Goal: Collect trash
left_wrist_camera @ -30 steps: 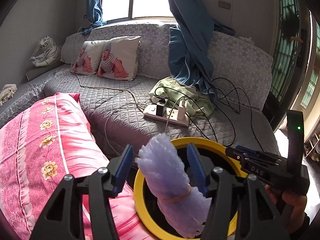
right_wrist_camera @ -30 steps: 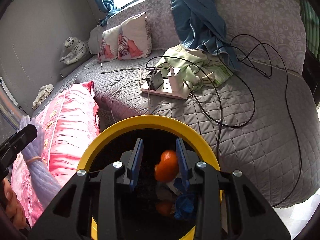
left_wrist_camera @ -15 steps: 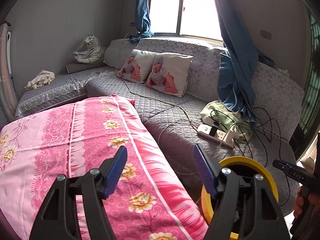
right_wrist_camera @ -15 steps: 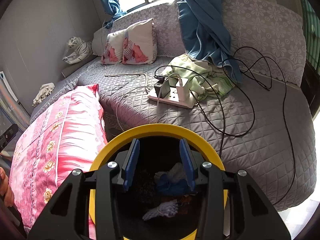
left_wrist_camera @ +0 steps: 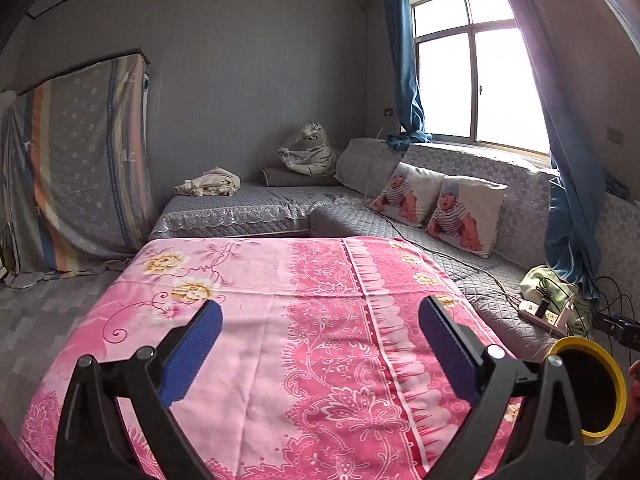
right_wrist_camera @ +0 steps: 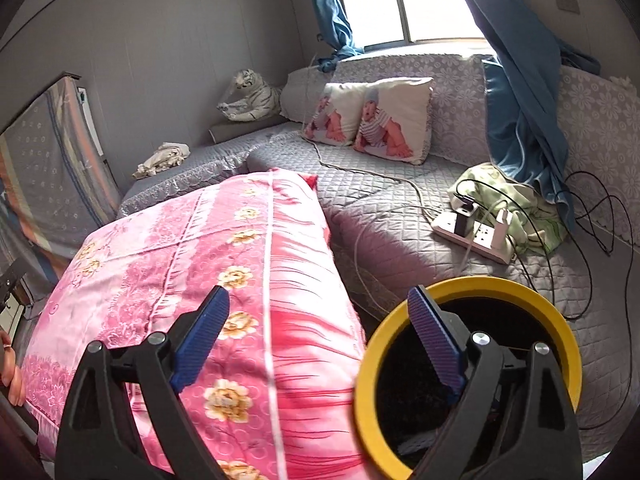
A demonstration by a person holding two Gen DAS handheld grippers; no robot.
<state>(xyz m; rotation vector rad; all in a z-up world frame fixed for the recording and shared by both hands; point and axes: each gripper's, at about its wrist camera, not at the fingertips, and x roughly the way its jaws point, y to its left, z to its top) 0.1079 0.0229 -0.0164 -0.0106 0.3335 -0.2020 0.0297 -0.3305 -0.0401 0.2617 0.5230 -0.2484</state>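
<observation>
A big grey sofa runs along the wall and around the corner under the window. In front of it lies a big pink cloth with yellow flowers on it, spread flat and bare. Blue curtains hang by the window and drop onto the sofa. Two pillows with baby pictures lean against the sofa back. A toy white tiger sits in the corner. The round trash bin with the yellow rim stands just beside the pink cloth, in front of the sofa; it is dark inside, and what lies in it is hard to make out. A white power strip with black wires lies on the sofa next to a green cloth. The left gripper hangs over the pink cloth. Its jaws have just been opening and now stand wide apart, with nothing between them. The right gripper is over the edge of the pink cloth and the bin. Its jaws have just been opening too, and they are wide apart and hold nothing.
</observation>
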